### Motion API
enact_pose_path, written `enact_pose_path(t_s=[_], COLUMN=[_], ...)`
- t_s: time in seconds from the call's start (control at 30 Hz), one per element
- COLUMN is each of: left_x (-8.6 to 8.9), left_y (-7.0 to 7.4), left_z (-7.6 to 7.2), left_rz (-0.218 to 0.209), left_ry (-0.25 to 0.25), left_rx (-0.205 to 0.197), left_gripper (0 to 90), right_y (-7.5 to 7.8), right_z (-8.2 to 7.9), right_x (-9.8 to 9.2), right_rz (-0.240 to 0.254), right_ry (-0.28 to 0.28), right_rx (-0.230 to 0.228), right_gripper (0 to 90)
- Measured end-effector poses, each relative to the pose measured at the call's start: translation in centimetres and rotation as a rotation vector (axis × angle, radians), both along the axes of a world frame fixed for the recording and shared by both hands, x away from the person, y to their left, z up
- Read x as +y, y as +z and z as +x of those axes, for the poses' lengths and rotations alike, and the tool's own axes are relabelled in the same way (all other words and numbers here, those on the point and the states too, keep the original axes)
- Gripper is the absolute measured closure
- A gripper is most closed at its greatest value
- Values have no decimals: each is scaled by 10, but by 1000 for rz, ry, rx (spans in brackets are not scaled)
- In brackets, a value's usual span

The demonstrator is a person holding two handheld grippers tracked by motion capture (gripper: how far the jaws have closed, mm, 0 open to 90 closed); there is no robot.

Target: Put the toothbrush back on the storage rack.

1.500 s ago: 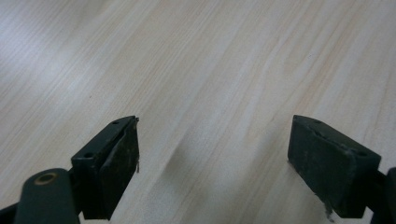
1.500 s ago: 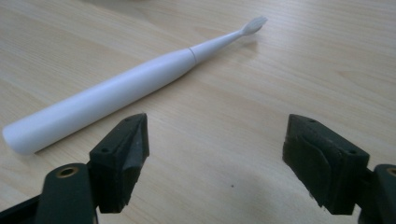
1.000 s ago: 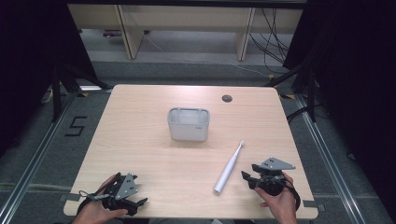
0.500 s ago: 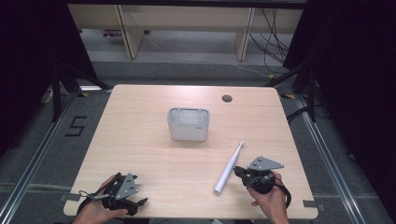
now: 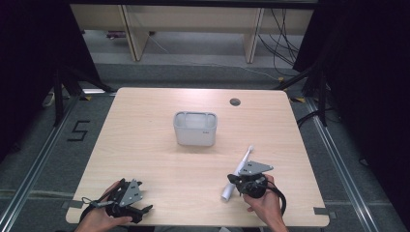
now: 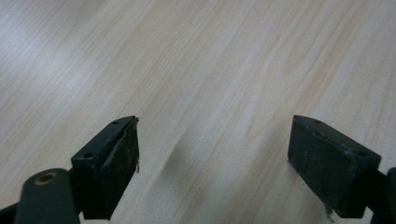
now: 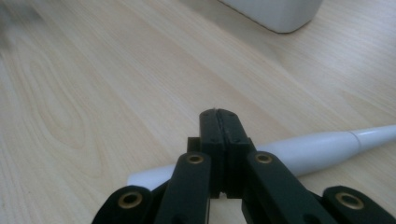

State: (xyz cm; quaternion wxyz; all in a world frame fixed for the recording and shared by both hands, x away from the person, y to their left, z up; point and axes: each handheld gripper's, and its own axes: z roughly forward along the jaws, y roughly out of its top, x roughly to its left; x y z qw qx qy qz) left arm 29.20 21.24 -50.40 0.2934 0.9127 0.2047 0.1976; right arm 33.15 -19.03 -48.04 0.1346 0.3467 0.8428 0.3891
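One toothbrush [image 5: 237,173], one container [image 5: 195,128], two tools.

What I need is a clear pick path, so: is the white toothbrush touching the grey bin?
Apart. The high view shows a strip of bare table between the white toothbrush and the grey bin.

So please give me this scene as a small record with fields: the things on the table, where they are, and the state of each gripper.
table: light wood table
container: white container, upright near the table's middle
toothbrush: white electric toothbrush, lying flat, nearer the person and to the right of the container
left gripper: left gripper near the table's bottom left corner, jaws wide apart, nothing between them
right gripper: right gripper above the toothbrush handle, jaws pressed together, nothing held; they have just been closing
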Motion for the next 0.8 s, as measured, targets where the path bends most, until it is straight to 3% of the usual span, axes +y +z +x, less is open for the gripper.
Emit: enact_pose_path(t_s=[0.07, 0.17, 0.23, 0.27, 0.4, 0.63, 0.7, 0.73, 0.77, 0.8], left_x=[0, 0, 0, 0, 0, 0, 0, 0, -1, 1], left_y=[0, 0, 0, 0, 0, 0, 1, 1, -1, 1], left_z=[0, 0, 0, 0, 0, 0, 0, 0, -1, 0], left_rz=[-2, -2, -3, -1, -2, -11, -3, -7, -27, 4], left_ry=[-2, -2, -3, -2, -3, 9, -3, -2, 14, -3], left_rx=[-1, 0, -1, 0, -1, -5, -1, -2, -2, -1], left_gripper=[163, 163, 163, 163, 163, 163, 163, 163, 163, 163], right_y=[-1, -3, -4, -4, -7, -10, -11, -11, -11, -12], right_z=[2, 2, 2, 1, 0, -5, -4, -6, -6, -6], right_x=[4, 10, 10, 12, 13, 16, 15, 16, 14, 14], right_rz=[-15, -24, -30, -28, -31, -37, -42, -37, -42, -33], right_ry=[31, 54, 50, 53, 77, 96, 108, 94, 105, 105], right_rx=[-17, 5, -6, 15, 12, 52, 38, 63, 55, 48], right_gripper=[900, 900, 900, 900, 900, 900, 900, 900, 900, 900])
